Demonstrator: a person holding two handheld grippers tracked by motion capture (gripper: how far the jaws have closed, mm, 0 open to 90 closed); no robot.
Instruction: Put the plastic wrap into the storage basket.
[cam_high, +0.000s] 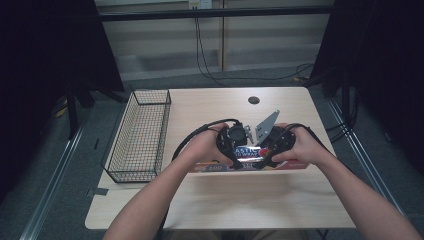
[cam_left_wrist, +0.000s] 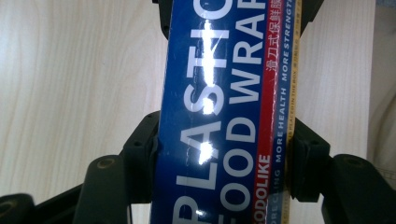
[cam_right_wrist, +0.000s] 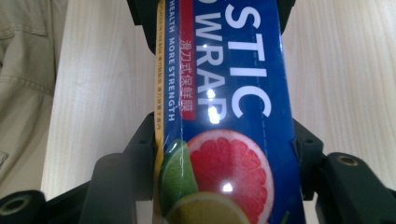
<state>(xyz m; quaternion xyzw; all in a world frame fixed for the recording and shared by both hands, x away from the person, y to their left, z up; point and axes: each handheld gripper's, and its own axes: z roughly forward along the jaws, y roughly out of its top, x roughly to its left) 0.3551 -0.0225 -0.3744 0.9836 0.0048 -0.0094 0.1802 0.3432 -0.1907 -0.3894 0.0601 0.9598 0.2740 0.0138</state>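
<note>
Both my grippers are clamped on one long box of plastic food wrap (cam_high: 250, 162), which lies lengthwise across the wooden table (cam_high: 210, 200) at the centre of the high view, lower middle of the frame. In the left gripper view the box (cam_left_wrist: 219, 116) runs top to bottom between the black jaws, and my left gripper (cam_left_wrist: 224, 163) presses on both its long sides. Readable there, in white on dark blue: "PLASTIC FOOD WRAP"; a red strip carries Chinese characters and, lower down, "ODOLIKE" with its start cut off; beside it "MORE HEALTH MORE STRENGTH". In the right gripper view my right gripper (cam_right_wrist: 226, 158) is closed on the same box (cam_right_wrist: 229, 93) in the same way. Print there: "STIC", "WRAP", the same red strip, "HEALTH MORE STRENGTH", a yellow edge with print too small to read, plus a picture of cut grapefruit, lime and lemon. A black wire basket (cam_high: 140, 137) stands at the left of the table, well apart from the box.
</note>
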